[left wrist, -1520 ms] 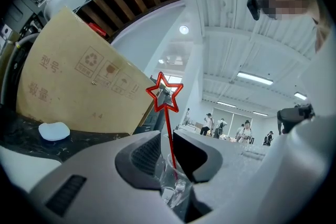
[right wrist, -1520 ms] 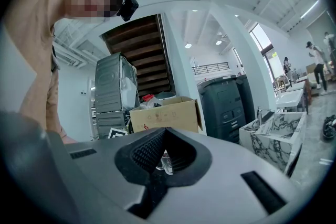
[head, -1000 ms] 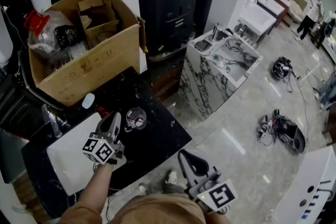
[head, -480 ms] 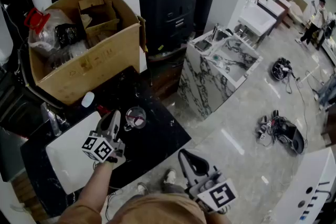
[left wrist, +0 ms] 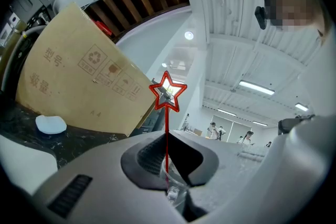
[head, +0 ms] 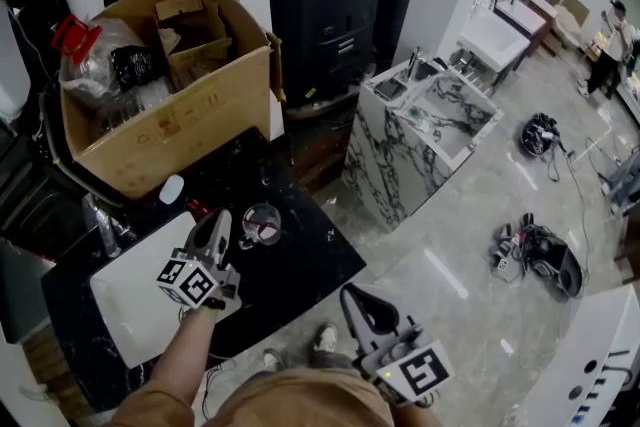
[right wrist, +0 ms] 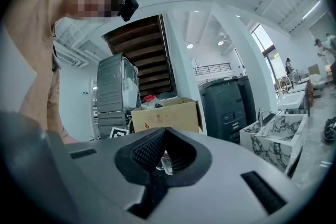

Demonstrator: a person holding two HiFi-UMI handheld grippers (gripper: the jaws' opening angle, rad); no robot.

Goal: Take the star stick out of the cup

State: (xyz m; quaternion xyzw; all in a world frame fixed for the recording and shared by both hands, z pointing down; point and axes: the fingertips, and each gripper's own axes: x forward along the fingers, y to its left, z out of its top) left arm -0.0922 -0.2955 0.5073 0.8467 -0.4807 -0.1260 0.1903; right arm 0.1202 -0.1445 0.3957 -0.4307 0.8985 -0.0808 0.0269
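Grip is done, extraction isn't. The left gripper (head: 218,221) has just closed its jaws tight on the thin red stem of the star stick (left wrist: 167,120), with the star at 12 o'clock above the jaws. The stem still runs down into the clear cup (head: 262,223), which stands on the black counter (head: 300,265) at 2 o'clock, just beside the gripper tip. The right gripper (right wrist: 165,132) is idle at 5 o'clock, well apart from the cup, jaws together on nothing. We judge what's left is the straight lift until the stem clears the rim.
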